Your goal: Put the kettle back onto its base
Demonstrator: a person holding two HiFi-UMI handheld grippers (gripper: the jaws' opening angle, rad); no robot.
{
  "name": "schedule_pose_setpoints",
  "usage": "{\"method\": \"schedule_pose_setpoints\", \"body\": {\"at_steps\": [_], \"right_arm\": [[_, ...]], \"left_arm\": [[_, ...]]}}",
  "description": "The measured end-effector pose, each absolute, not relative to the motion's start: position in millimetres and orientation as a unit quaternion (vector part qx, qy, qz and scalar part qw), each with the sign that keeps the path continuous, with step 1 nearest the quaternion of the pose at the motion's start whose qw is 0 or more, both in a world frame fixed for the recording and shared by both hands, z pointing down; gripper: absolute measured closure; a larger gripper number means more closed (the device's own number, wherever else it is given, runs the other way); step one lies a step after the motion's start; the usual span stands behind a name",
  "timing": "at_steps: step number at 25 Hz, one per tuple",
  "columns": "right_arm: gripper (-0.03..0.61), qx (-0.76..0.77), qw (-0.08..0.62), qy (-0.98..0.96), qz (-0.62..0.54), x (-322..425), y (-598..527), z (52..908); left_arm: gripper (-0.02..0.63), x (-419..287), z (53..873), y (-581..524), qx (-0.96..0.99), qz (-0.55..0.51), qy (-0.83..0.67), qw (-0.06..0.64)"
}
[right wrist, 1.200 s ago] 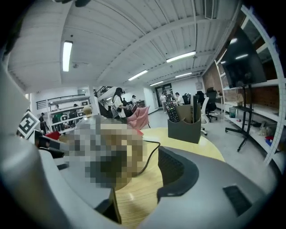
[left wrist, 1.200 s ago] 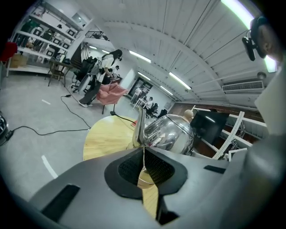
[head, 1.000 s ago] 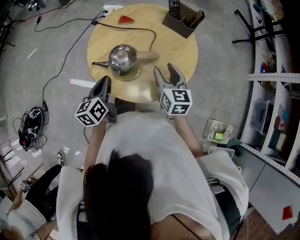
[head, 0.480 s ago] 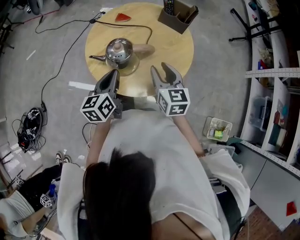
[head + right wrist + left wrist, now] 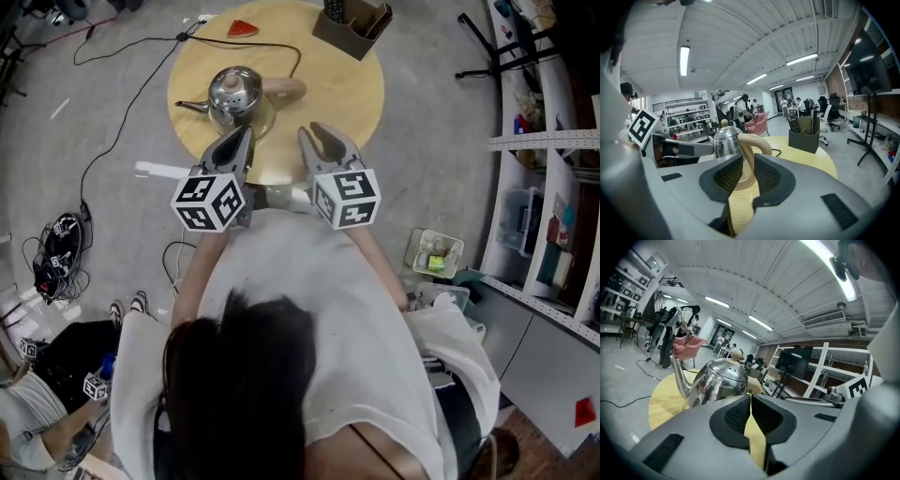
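Both grey plastic claws pointed slightly downward over the near edge of the round yellow wooden table (image 5: 342, 80). The left claw (image 5: 239, 139) was pressed together and empty. The right claw (image 5: 323, 136) was closing on nothing. Beyond them, the shiny steel kettle with a cream handle (image 5: 234, 91) sat on its round cream base (image 5: 746, 180).

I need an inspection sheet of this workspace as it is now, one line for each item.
Surface: round wooden table, mostly bare.
Job's things: kettle seated on its base.
Clutter: red wedge, organiser box holding a remote.
Grippers: left gripper shut, empty; right gripper closing, nothing between its jaws.
Cables: black cord runs from base to floor; cable coil there.
Surroundings: shelving at right, plastic bin, a seated person.
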State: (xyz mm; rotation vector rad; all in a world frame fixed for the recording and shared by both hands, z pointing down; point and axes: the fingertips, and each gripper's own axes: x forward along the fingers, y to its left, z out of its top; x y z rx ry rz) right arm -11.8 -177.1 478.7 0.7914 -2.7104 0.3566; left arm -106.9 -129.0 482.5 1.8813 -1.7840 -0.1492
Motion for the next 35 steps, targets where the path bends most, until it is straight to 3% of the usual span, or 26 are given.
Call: {"method": "schedule_pose_setpoints", "body": {"at_steps": [13,35], "right_arm": [[0.543,0.278,0.168,-0.941,0.101,-22,-172,482],[0.552,0.263,0.178,-0.944,0.084,-39,-155,486]], "left_arm": [[0.581,-80,474,-142,0.744,-0.004,-0.627,0.229],[0.582,-70,474,-135,0.766,0.029,-0.605,0.217]]}}
